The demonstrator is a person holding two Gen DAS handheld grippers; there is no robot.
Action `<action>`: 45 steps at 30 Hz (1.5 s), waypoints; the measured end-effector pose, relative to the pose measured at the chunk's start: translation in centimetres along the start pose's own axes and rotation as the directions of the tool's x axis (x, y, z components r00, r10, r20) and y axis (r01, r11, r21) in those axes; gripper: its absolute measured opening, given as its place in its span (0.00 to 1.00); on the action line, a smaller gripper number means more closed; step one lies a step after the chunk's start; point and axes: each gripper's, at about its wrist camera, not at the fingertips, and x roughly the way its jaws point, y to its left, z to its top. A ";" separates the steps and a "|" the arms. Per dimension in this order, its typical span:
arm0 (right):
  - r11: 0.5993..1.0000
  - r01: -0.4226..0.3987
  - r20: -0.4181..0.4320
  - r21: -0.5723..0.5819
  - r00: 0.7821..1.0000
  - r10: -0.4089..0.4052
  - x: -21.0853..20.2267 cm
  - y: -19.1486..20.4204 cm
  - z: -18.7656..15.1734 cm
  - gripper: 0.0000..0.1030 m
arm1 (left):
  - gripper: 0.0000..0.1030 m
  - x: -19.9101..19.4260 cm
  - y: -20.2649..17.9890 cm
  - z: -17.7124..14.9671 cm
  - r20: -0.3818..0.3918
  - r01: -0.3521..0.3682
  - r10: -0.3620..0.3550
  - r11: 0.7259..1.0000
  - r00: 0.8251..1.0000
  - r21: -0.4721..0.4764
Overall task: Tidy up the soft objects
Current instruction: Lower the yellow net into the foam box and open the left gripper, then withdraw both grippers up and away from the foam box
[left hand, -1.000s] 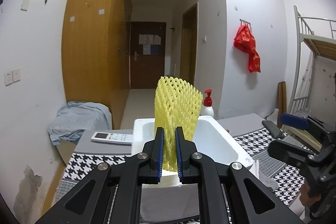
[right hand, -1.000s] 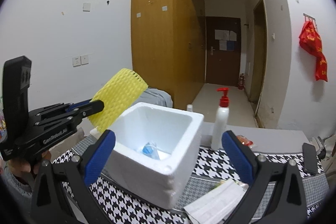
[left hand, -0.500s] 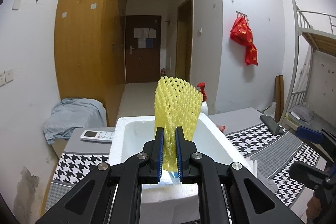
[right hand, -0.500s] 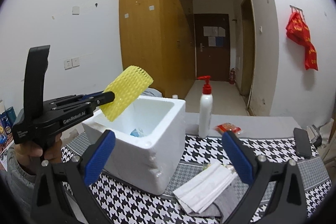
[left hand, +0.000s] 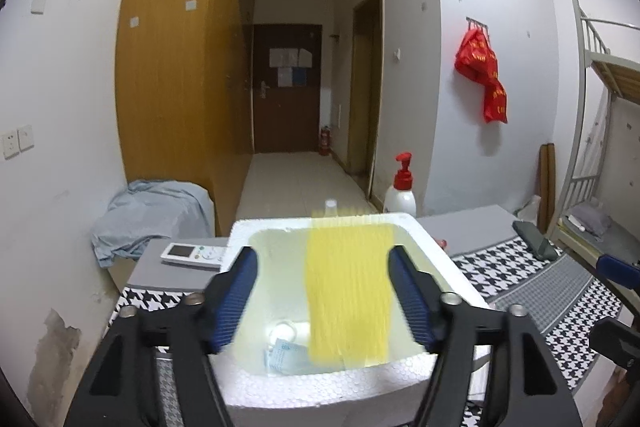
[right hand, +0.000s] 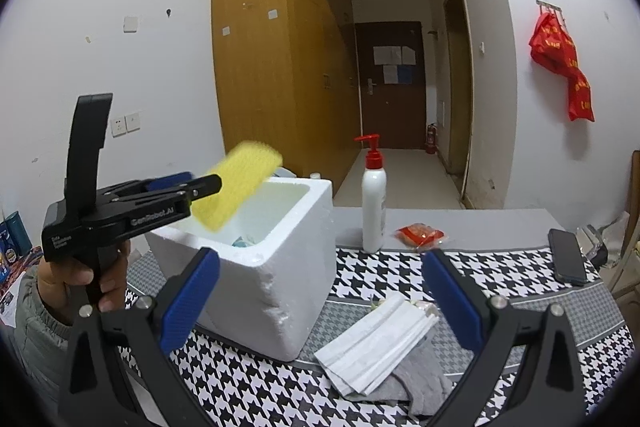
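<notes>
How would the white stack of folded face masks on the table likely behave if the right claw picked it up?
The face masks look thin and pleated, so probably light and floppy, drooping either side of the pinch. They lie loosely fanned, half on a grey cloth, so a grip might lift only some layers.

I see a pump bottle at centre, a phone right, a remote at left.

Even indoor light; fisheye-bent edges; yellow foam net motion-blurred.
</notes>
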 end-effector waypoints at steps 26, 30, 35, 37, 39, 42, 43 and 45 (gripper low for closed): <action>1.000 0.027 0.050 0.014 0.998 -0.028 -3.7 -1.8 0.0 0.99 | 0.99 -6.2 -2.3 0.2 0.096 0.032 -0.031 0.999 0.995 -0.017; 1.000 0.025 0.070 0.013 0.997 -0.026 -4.8 -1.8 0.0 0.99 | 0.99 -7.4 -3.2 0.1 0.107 0.035 -0.034 0.999 0.994 -0.005; 1.000 0.028 0.087 0.003 0.996 -0.028 -6.3 -1.9 -0.3 0.99 | 0.99 -9.0 -4.2 -0.1 0.129 0.041 -0.041 0.999 0.991 0.008; 1.000 0.031 0.093 0.000 0.995 -0.031 -6.8 -1.9 -0.3 0.99 | 0.99 -9.6 -4.5 -0.2 0.140 0.044 -0.045 0.999 0.989 0.011; 0.999 0.034 0.099 -0.005 0.995 -0.034 -7.2 -2.0 -0.4 0.99 | 0.99 -10.0 -4.8 -0.3 0.151 0.047 -0.049 0.999 0.987 0.014; 0.999 0.040 0.108 -0.008 0.993 -0.039 -7.8 -2.2 -0.4 0.99 | 0.99 -10.6 -5.2 -0.4 0.166 0.049 -0.051 0.999 0.985 0.014; 0.999 0.044 0.113 -0.010 0.993 -0.043 -8.0 -2.2 -0.5 0.99 | 0.99 -10.9 -5.4 -0.6 0.172 0.050 -0.052 0.999 0.984 0.016; 0.999 0.047 0.119 -0.011 0.992 -0.045 -8.4 -2.3 -0.6 0.99 | 0.99 -11.3 -5.6 -0.9 0.187 0.039 -0.042 0.999 0.981 0.017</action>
